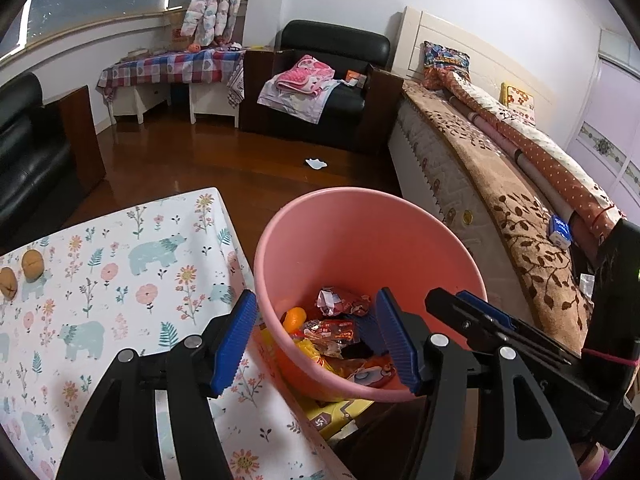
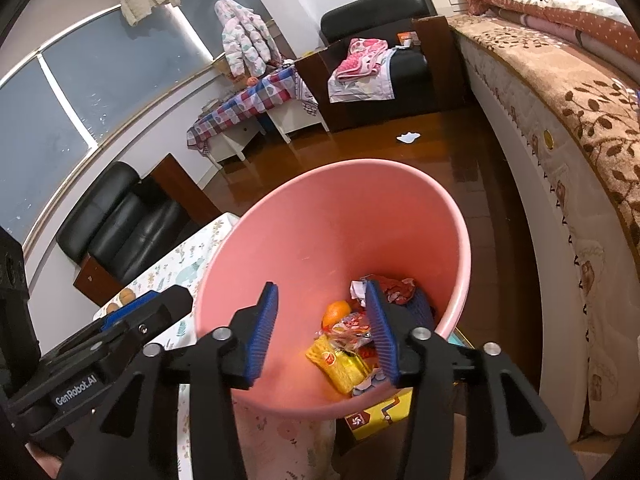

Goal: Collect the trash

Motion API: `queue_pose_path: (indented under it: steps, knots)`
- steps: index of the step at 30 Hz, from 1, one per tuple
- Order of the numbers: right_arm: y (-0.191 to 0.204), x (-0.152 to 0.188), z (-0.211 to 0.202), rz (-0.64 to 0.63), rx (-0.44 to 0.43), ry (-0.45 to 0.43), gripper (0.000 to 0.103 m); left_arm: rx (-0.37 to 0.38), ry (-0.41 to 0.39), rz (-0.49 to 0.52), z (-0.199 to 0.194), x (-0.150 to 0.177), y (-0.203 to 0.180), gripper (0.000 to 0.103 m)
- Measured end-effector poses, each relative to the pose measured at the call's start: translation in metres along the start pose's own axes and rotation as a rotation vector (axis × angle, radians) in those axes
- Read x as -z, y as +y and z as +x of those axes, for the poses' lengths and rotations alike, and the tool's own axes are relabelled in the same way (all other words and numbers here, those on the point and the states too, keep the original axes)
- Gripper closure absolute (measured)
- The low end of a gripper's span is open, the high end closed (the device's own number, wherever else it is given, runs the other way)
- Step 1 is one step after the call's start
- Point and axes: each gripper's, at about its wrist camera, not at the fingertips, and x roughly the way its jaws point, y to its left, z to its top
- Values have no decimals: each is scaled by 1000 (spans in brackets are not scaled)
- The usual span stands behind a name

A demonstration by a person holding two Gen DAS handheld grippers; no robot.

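**Left wrist: both grippers over the bin, drop step**

My left gripper (image 1: 316,340) hangs over the pink bin (image 1: 320,200), jaws wide apart, nothing between them. My right gripper (image 2: 322,332) sits over the same bin, jaws apart, also empty. I read this as the release done.

Bin contents: orange (image 1: 294,317), red wrappers (image 1: 334,330), a crumpled wrapper (image 1: 340,300), a yellow packet (image 2: 340,364).

Still out: white scrap (image 1: 316,163) on the floor, well apart from the bin. Two walnuts (image 1: 32,265) on the table (image 1: 120,280); can't tell if they're trash.

Next, likely: back out and go for the scrap.
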Motion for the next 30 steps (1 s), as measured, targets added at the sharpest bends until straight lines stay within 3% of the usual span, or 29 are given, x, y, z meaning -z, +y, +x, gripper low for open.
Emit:
queue_pose_path:
  steps: [21,30]
  knots:
    - [53,19,-44,-122,23,-84,39,-28,-97,-46,-65,13,25,43]
    - [88,29,-58,-223,32,-122,38,-70,-131,-88,-93,27,47,43]
